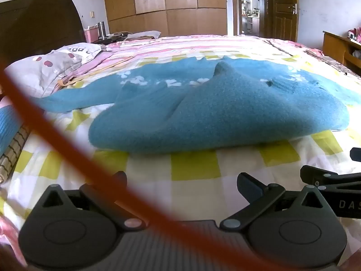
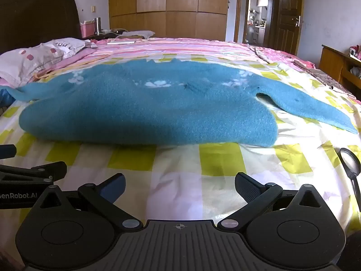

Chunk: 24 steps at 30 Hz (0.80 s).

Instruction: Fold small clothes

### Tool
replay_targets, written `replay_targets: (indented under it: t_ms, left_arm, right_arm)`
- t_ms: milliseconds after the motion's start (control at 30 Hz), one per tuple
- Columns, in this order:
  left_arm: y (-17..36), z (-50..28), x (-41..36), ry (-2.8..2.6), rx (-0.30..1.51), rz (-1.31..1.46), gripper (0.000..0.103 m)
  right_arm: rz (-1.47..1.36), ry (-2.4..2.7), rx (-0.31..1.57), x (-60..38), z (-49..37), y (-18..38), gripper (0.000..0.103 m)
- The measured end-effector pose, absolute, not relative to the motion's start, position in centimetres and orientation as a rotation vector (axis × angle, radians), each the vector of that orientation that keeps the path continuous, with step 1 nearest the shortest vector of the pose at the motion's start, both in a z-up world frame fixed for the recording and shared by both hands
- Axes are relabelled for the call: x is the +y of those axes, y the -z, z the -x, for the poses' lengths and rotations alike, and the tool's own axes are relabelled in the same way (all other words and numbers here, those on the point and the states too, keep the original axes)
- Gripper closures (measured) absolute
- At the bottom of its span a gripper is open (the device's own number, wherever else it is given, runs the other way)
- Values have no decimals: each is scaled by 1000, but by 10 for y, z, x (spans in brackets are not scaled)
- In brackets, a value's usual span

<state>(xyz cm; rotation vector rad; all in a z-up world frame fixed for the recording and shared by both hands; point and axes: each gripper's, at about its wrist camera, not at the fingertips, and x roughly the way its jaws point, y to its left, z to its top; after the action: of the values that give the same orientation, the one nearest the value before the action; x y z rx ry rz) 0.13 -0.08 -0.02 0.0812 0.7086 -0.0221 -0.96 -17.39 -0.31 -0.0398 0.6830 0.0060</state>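
Left gripper: the left gripper (image 1: 181,186) is held over the near edge of the bed, its jaws spread wide, with nothing between them.
Right gripper: the right gripper (image 2: 180,186) is held just beside it over the same near edge, jaws likewise spread wide and nothing gripped.
Sweater: a blue fleece sweater (image 2: 144,110) is laid across the middle of the bed, its hem turned toward the near edge; one sleeve (image 2: 315,110) is stretched toward the right edge, the other (image 1: 74,101) toward the left edge.
Bed: a checked yellow and white sheet (image 2: 178,176) is spread over the near part, and bare sheet is seen between the sweater's hem and both grippers.
Pillow: a pillow (image 1: 56,67) is seen at the far left corner.
Cord: a blurred orange cord (image 1: 74,151) is seen crossing the left wrist view, close to the lens.
Magnifier: a black-rimmed magnifying glass (image 2: 350,163) is laid near the right edge.
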Motion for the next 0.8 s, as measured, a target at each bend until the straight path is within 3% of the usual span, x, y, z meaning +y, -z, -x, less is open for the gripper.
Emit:
replay_targets:
  t_ms: [800]
  left_arm:
    - [9, -3, 4, 49, 748, -50, 0]
  right_arm:
    - [29, -15, 700, -174, 9, 7, 0]
